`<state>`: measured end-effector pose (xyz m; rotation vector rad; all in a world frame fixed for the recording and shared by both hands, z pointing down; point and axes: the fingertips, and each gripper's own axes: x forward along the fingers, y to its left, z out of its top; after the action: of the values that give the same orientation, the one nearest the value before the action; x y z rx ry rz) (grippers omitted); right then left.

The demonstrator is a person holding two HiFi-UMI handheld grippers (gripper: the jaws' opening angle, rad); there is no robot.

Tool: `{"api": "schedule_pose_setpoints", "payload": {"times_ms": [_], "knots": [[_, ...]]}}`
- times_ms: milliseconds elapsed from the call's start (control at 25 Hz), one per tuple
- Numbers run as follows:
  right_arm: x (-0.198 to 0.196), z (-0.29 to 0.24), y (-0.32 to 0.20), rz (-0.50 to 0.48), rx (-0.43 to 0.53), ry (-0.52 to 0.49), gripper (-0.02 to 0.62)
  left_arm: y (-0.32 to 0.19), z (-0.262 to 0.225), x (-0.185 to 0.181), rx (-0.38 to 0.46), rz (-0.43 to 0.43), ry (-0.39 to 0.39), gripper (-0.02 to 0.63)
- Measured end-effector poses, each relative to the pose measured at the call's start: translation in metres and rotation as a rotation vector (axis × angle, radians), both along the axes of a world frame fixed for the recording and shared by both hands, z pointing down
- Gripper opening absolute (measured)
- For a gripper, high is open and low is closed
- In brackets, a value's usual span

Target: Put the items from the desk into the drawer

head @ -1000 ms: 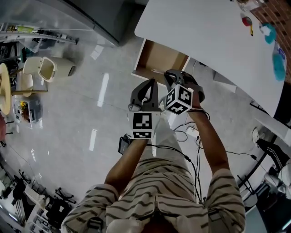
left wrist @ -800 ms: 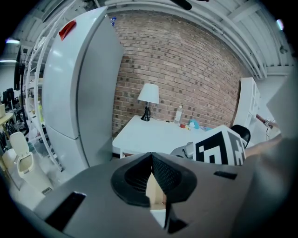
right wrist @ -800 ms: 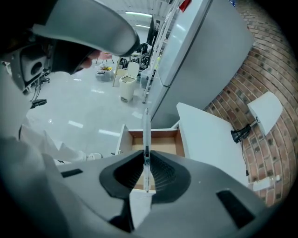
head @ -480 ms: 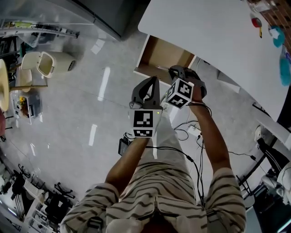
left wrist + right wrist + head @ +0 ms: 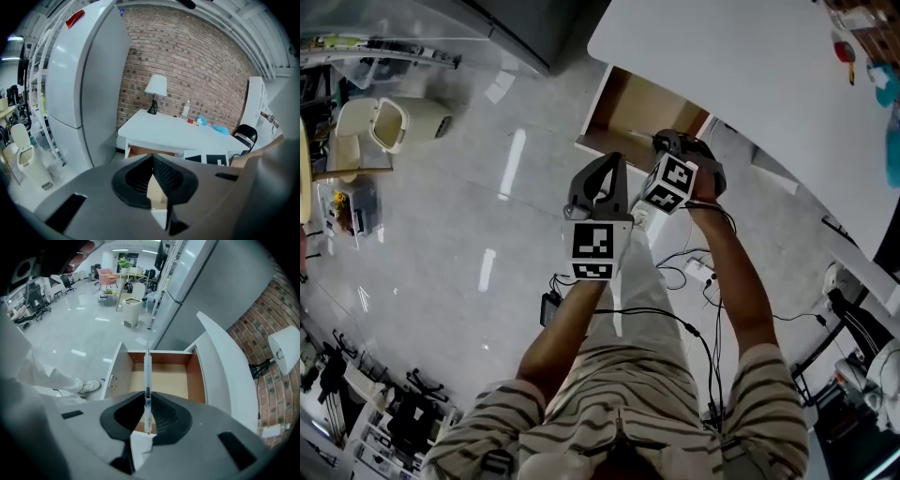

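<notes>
white pen (image 5: pixel 147 366) pinched between jaws of right gripper (image 5: pixel 148 401), poised over open drawer (image 5: pixel 171 380) — not yet inside. left gripper (image 5: pixel 153 161) pressed together, empty. best: lower past front wall, centre over bare floor — then release low.

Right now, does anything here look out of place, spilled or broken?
Nothing looks spilled or broken. The one oddity is a pen pinched in the right tongs, sticking out past their tips toward the open drawer. The left tongs are shut on nothing.
</notes>
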<state>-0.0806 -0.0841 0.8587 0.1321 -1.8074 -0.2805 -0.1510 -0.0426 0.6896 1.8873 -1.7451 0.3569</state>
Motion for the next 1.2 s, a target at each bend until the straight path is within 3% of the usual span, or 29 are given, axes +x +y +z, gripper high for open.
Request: {"api": "schedule_pose_setpoints", "payload": {"times_ms": [240,560,1200], "knots": [[0.002,0.032,-0.018,0.030,0.045,0.021,0.052,-0.003,0.011,0.002,-0.015,0.005,-0.014,0.008],[-0.001,0.065,-0.022,0.064,0.036,0.041,0.052,0.006,0.029,0.008,-0.029,0.011,0.002,0.008],[0.001,0.118,-0.024,0.077,0.096,0.063,0.051,0.011,0.041,0.007,0.008,0.001,0.007,0.008]]}}
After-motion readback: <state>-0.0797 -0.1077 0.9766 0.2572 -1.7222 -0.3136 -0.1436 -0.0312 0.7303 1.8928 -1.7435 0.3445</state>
